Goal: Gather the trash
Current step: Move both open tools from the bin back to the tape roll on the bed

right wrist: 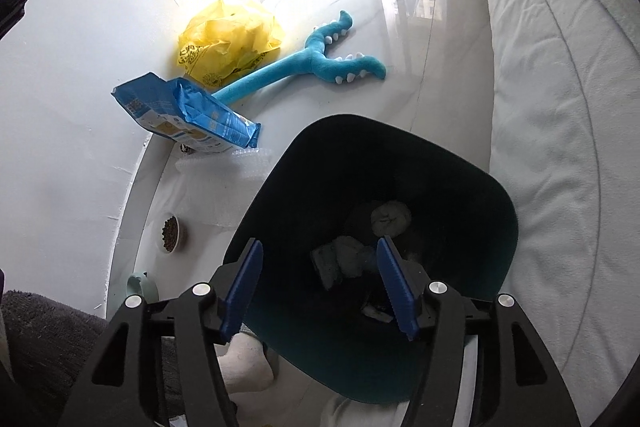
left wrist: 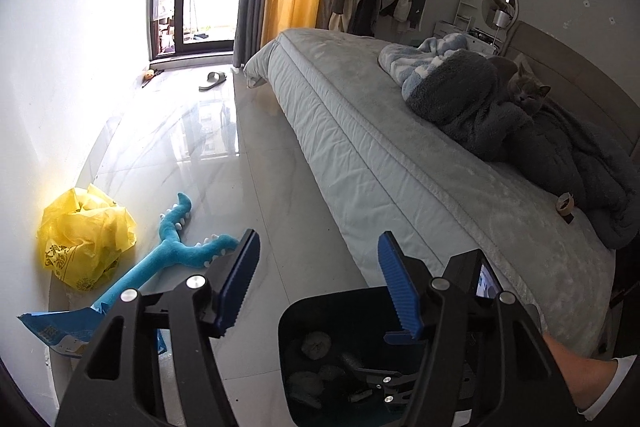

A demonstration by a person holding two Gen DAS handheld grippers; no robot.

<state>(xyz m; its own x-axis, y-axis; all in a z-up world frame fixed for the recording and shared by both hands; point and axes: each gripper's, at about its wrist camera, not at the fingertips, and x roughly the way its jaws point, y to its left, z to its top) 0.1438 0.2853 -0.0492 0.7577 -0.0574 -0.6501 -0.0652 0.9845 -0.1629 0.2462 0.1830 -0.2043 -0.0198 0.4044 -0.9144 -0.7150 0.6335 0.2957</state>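
Observation:
A dark bin (right wrist: 400, 163) stands on the floor beside the bed, with crumpled paper wads (right wrist: 390, 217) lying in its bottom. My right gripper (right wrist: 320, 287) hangs over the bin's mouth, open, with nothing between its blue pads. The left wrist view shows the same bin (left wrist: 320, 311) low in the middle. My left gripper (left wrist: 316, 283) is above and in front of the bin, open and empty. By the wall lie a crumpled yellow plastic bag (right wrist: 228, 39) and a torn blue packet (right wrist: 188, 111). A clear plastic tray (right wrist: 232, 163) lies next to the packet.
A teal plush toy (right wrist: 320, 63) lies on the glossy floor between the bag and the bed (right wrist: 560, 107). A pet food bowl (right wrist: 170, 233) sits near the wall. On the bed are a grey cat (left wrist: 524, 95), blankets and a tape roll (left wrist: 565, 205). A slipper (left wrist: 212, 81) lies near the balcony door.

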